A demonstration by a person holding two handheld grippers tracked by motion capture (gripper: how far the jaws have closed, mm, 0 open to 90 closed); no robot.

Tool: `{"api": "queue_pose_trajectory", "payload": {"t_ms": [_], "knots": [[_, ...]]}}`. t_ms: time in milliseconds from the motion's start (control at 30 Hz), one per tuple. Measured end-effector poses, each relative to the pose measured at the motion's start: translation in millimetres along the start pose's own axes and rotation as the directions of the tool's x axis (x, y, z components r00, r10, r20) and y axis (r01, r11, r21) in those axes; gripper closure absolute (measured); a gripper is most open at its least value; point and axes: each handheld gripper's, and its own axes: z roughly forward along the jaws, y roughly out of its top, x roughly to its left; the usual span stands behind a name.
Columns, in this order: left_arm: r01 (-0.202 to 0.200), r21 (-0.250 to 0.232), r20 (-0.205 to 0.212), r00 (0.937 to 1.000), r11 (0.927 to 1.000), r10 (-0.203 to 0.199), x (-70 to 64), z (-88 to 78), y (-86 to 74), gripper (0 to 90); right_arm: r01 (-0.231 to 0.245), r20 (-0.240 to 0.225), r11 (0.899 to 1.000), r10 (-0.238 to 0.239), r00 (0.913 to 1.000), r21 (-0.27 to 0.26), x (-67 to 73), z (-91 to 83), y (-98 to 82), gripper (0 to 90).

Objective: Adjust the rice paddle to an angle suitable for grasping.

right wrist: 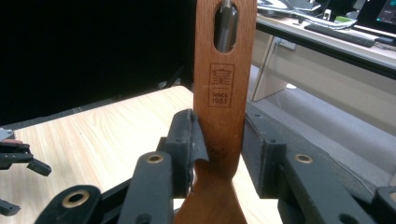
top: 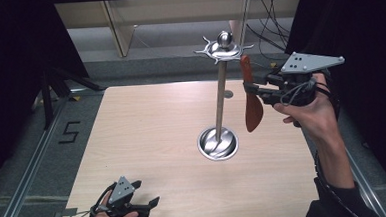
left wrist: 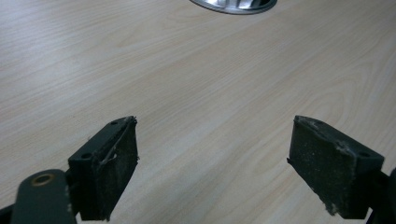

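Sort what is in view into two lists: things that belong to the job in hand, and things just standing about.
In the job:
- wooden spatula, clamped in the right tongs
- metal hanging stand, a hook tip showing through the spatula's handle slot

Standing about:
- left tongs, open and idle near the table edge
- cables behind the table

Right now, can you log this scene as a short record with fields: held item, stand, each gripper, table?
held item: wooden spatula, upright, blade down, hanging slot at its top
stand: metal utensil stand with round base and hooked top, mid-table
spatula versus stand: slot sits beside a hook, with a metal part visible through it in the right gripper view; hooked or not, cannot tell
right gripper: shut on the spatula handle
left gripper: open, holding nothing, low over the near edge
table: light wood
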Motion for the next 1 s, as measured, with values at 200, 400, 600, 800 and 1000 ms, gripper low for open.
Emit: {"api": "queue_pose_trajectory", "payload": {"t_ms": [200,400,600,800,1000], "knots": [[0.003,0.0,0.002,1.0,1.0,-0.003,-0.1,0.3,-0.2,14.9,-0.003,-0.006,1.0,0.003,1.0,-0.003,0.2,-1.9,-2.1,64.7],[0.018,-0.01,0.007,0.9998,0.9998,-0.018,-0.9,1.1,-0.6,14.9,-0.026,-0.016,1.0,0.026,0.9995,-0.012,1.2,-3.2,-5.2,61.9],[0.022,-0.009,0.007,0.9997,0.9997,-0.022,-1.2,1.3,-0.7,14.9,-0.033,-0.015,0.999,0.033,0.9993,-0.015,1.8,-10.2,-8.1,59.3],[0.022,-0.009,0.006,0.9997,0.9997,-0.022,-1.1,1.3,-0.7,14.9,-0.017,0.003,0.999,0.018,0.9998,-0.028,2.6,-20.4,-13.7,57.9],[0.022,-0.008,0.005,0.9997,0.9997,-0.022,-1.2,1.2,-0.7,14.9,-0.044,0.006,0.999,0.044,0.999,-0.023,4.5,-29.1,-21.8,56.9]]}}
